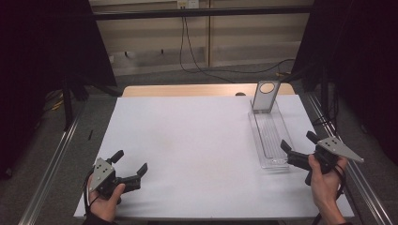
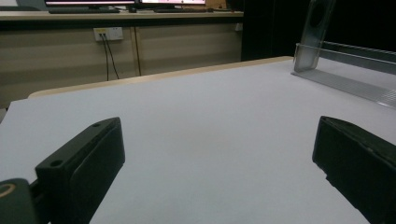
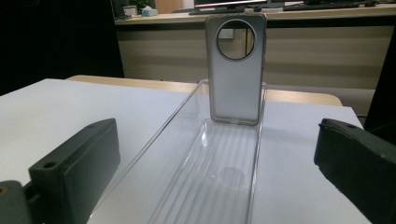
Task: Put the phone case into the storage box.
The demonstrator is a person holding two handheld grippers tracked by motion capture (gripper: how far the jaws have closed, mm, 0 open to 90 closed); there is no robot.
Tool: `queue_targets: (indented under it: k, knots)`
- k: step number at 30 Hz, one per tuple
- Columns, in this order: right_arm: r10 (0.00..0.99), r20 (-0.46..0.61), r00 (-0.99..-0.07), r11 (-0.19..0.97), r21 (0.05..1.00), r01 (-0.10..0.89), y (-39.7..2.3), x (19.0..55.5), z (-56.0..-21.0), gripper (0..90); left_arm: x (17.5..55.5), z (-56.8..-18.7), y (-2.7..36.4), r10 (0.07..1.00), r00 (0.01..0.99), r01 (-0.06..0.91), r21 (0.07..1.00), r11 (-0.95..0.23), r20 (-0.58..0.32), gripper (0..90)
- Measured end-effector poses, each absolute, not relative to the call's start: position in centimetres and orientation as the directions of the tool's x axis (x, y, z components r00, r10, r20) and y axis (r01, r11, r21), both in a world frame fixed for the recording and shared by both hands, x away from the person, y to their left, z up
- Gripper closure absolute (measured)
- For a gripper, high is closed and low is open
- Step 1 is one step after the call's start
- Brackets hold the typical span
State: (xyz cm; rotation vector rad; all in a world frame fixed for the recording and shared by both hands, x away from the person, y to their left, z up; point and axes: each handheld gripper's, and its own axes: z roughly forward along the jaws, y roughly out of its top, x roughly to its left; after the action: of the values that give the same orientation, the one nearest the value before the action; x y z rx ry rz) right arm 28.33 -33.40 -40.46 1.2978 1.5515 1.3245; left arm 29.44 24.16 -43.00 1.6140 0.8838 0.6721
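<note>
A clear plastic tray [image 1: 280, 133] lies lengthwise on the right side of the white table [image 1: 187, 140]. A translucent phone case [image 1: 265, 97] with a round camera hole stands upright, leaning on the tray's far end; it appears as the phone case [image 3: 236, 70] in the right gripper view, with the tray [image 3: 187, 154] running toward me. My right gripper [image 1: 298, 141] is open just off the tray's near end, with nothing between its jaws. My left gripper [image 1: 130, 161] is open near the front left of the table, empty. The tray [image 2: 355, 86] and case [image 2: 314, 32] show at its far right.
The table's wooden back edge [image 1: 197, 90] lies beyond the white sheet. Metal rails [image 1: 49, 164] run along both sides of the table. A cable [image 1: 192, 56] hangs on the back wall. Dark curtains flank the space.
</note>
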Motion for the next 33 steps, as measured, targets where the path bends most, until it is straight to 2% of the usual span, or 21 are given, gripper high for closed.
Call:
queue_targets:
  k: [33]
  knots:
    - [0.979,0.106,-0.175,-0.064,0.971,0.23,-33.6,22.6,-43.1,0.5,28.9,-42.9,24.2,0.831,0.556,0.193,0.976,-0.106,-0.019,2.3]
